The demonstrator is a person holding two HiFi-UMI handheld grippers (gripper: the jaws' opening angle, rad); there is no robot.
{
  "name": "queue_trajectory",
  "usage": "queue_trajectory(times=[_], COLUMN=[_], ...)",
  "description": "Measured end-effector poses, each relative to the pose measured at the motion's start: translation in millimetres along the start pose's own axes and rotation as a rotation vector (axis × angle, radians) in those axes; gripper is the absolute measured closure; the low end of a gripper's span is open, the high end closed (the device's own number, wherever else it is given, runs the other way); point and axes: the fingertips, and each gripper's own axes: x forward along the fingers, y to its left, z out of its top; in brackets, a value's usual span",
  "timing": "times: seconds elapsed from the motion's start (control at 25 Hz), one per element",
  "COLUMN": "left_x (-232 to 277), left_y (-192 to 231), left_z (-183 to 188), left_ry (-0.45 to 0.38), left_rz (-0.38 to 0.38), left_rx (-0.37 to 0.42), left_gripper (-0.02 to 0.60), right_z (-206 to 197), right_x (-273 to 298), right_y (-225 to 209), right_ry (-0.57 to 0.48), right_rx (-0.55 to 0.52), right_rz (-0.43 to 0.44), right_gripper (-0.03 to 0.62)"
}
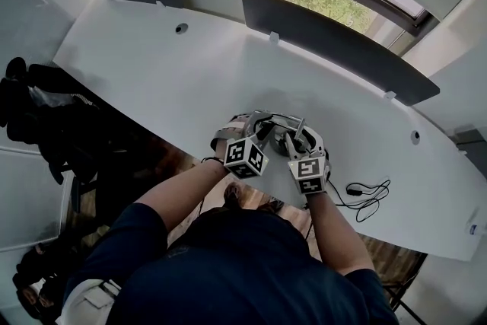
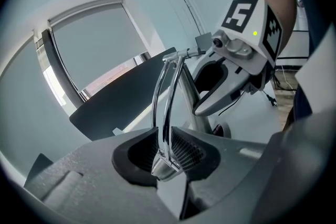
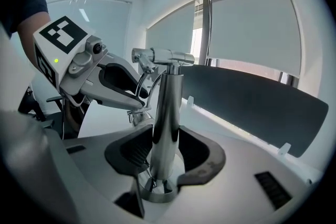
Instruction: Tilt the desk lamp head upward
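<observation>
A chrome desk lamp [image 1: 280, 135] stands near the front edge of the white desk [image 1: 167, 80], with both grippers at it. My left gripper [image 2: 164, 150] has the lamp's paired thin chrome rods [image 2: 167, 107] between its pads, just above a small chrome cone fitting [image 2: 165, 168]; the jaws look open. My right gripper [image 3: 165, 157] straddles the thick upright post [image 3: 168, 113] low down, just above the round base [image 3: 157, 194], and looks open too. A joint [image 3: 163, 56] crowns the post. The left gripper [image 3: 137, 105] shows beside it. I cannot make out the lamp head.
Dark divider panels [image 1: 335, 42] line the desk's far edge below a window [image 1: 335, 0]. A black cable [image 1: 369, 194] lies to the right of the lamp. Dark chairs and bags [image 1: 46, 118] crowd the floor at left. Cable holes [image 1: 181, 28] dot the desk.
</observation>
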Motion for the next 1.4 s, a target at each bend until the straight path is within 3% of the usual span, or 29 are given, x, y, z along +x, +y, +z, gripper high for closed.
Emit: queue_trajectory(times=[0.24, 0.44, 0.76, 1.08, 1.4], left_x=[6.7, 6.0, -3.9, -10.0, -34.0], left_y=[-0.8, 0.1, 2.8, 6.7, 29.6], left_z=[-10.2, -10.1, -5.4, -7.0, 3.4], left_ry=[0.027, 0.026, 0.102, 0.152, 0.165], left_rz=[0.005, -0.015, -0.054, -0.059, 0.01], left_rx=[-0.002, -0.023, -0.05, 0.019, 0.138], left_gripper=[0.517, 0.543, 0.548, 0.548, 0.546], right_z=[-1.8, -1.7, -4.2, -4.5, -7.1], right_x=[10.2, 10.1, 8.5, 9.1, 9.2], right_y=[-1.0, 0.4, -0.7, -2.0, -2.4], right_ry=[-0.015, 0.001, 0.038, 0.076, 0.097], right_rx=[-0.026, 0.032, 0.053, 0.044, 0.064], right_rz=[0.007, 0.017, 0.001, -0.012, -0.01], right_gripper=[0.433, 0.437, 0.439, 0.439, 0.439])
